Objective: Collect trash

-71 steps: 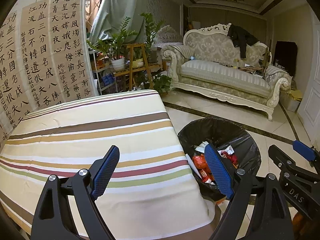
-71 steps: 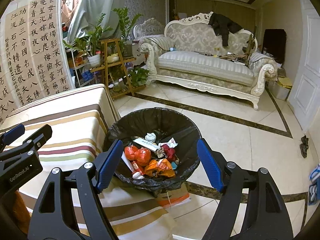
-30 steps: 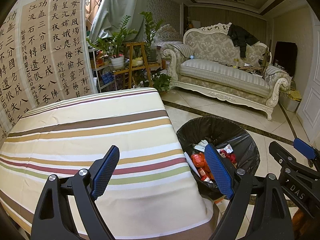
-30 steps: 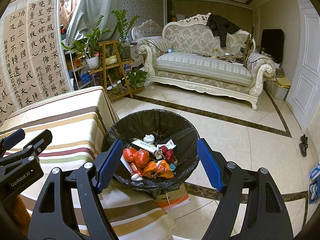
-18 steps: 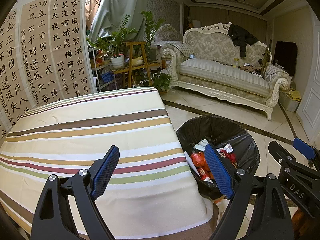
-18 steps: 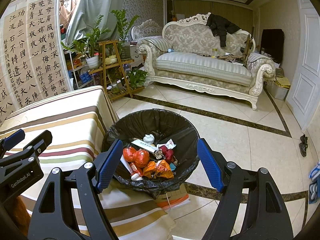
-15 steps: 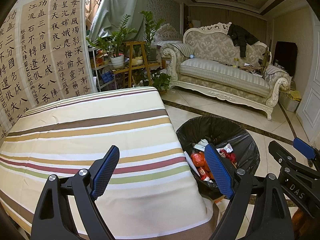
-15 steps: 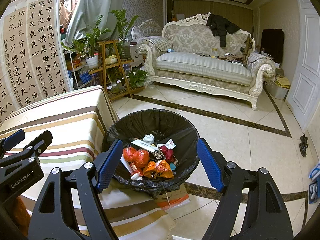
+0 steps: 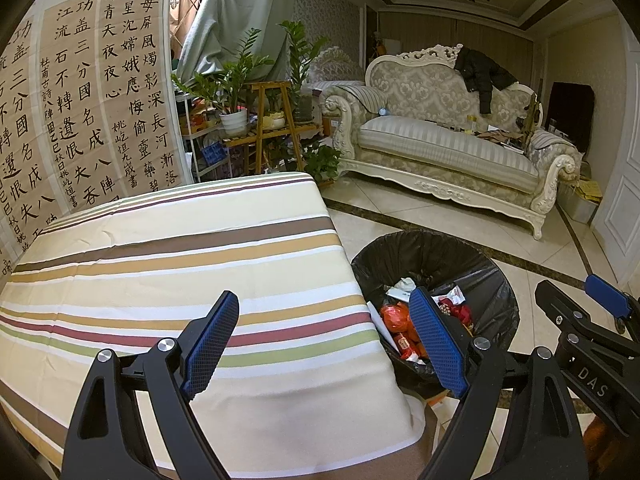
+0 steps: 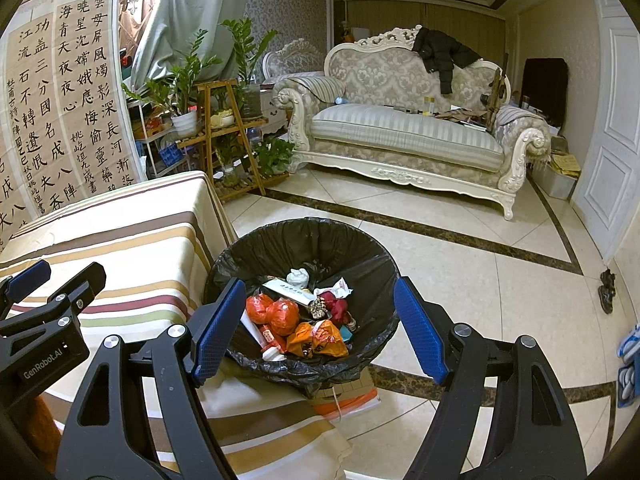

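A black-lined trash bin [image 10: 320, 240] stands on the floor beside the table; it also shows in the left wrist view [image 9: 448, 252]. It holds red and orange wrappers [image 10: 288, 316], white paper and other trash [image 9: 394, 316]. My left gripper [image 9: 324, 344] is open and empty above the striped tablecloth [image 9: 180, 264]. My right gripper [image 10: 320, 328] is open and empty above the bin. The right gripper also shows in the left wrist view [image 9: 580, 324], and the left gripper in the right wrist view [image 10: 52, 288].
The striped table [image 10: 132, 240] sits left of the bin. A cream sofa [image 10: 404, 136] stands at the back with a black jacket [image 10: 440, 56]. A plant stand [image 10: 224, 128] and calligraphy scrolls [image 9: 80, 112] are at the left. Tiled floor [image 10: 500, 280] lies to the right.
Both grippers stay open and nearly still. The views shifted only slightly.
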